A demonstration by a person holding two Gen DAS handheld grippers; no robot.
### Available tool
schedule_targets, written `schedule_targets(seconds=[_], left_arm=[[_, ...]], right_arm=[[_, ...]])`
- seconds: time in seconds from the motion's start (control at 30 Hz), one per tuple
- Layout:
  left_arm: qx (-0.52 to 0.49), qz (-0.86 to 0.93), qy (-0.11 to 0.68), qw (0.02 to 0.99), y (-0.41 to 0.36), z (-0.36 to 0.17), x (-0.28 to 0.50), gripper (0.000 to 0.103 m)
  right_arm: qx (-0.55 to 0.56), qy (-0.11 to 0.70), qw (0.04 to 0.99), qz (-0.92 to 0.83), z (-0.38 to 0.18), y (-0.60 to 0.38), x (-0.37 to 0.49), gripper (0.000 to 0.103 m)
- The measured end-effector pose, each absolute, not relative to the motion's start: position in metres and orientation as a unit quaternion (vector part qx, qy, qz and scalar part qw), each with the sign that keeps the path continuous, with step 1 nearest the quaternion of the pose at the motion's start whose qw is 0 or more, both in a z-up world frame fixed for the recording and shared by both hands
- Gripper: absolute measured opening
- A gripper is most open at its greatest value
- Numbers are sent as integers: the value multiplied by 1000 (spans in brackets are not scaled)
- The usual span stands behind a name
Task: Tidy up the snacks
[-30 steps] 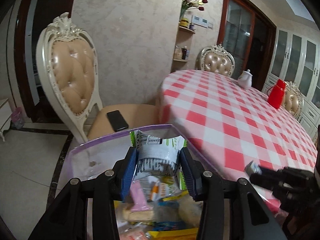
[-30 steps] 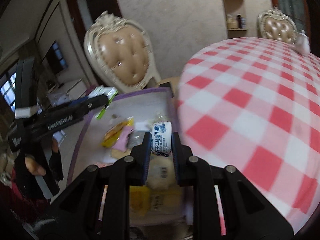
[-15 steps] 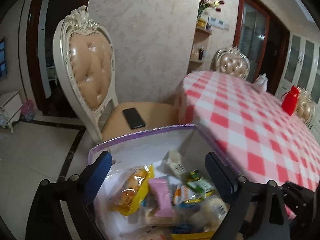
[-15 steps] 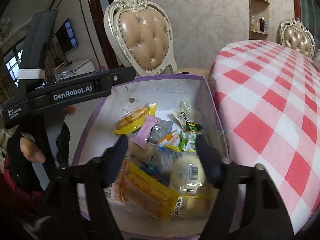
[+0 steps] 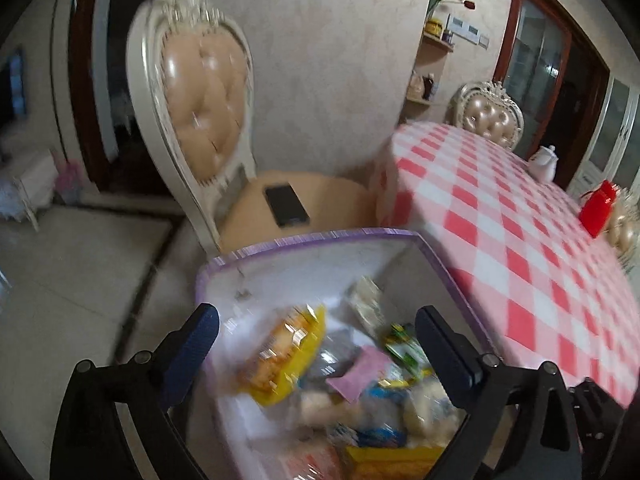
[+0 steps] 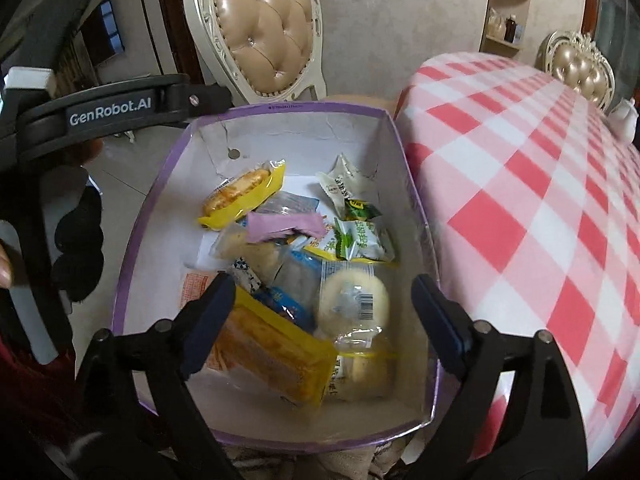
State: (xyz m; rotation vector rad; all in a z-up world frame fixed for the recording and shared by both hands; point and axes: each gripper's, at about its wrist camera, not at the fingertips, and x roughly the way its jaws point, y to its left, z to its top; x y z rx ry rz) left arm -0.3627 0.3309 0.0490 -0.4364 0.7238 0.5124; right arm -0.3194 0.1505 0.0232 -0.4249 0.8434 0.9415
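Note:
A white box with a purple rim (image 6: 280, 109) holds several wrapped snacks: a yellow cracker pack (image 6: 244, 194), a pink bar (image 6: 286, 226), green packets (image 6: 356, 238), a round white bun (image 6: 356, 298) and a large yellow pack (image 6: 272, 350). My right gripper (image 6: 320, 316) is open and empty above the box's near end. My left gripper (image 5: 316, 344) is open and empty above the same box (image 5: 312, 236), whose contents look blurred in that view. The left gripper's body (image 6: 112, 110) shows at the left of the right wrist view.
A round table with a red and white checked cloth (image 6: 540, 168) stands right of the box. A cream padded chair (image 5: 200, 108) behind the box has a black phone (image 5: 286, 204) on its seat. A red jug (image 5: 598, 208) and a white teapot (image 5: 544, 162) stand on the table.
Both grippers have opened and let their snack packets fall into the box. Both have since pulled back a little above the box; the left view is blurred with motion.

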Motion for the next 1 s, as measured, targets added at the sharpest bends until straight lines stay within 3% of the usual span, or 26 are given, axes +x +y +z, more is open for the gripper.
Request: schedule_targets(seconds=[1.0], left_arm=[[-185, 264, 392, 861, 322, 37, -353, 99]], right_arm=[[-191, 422, 775, 430, 8, 153, -316, 92]])
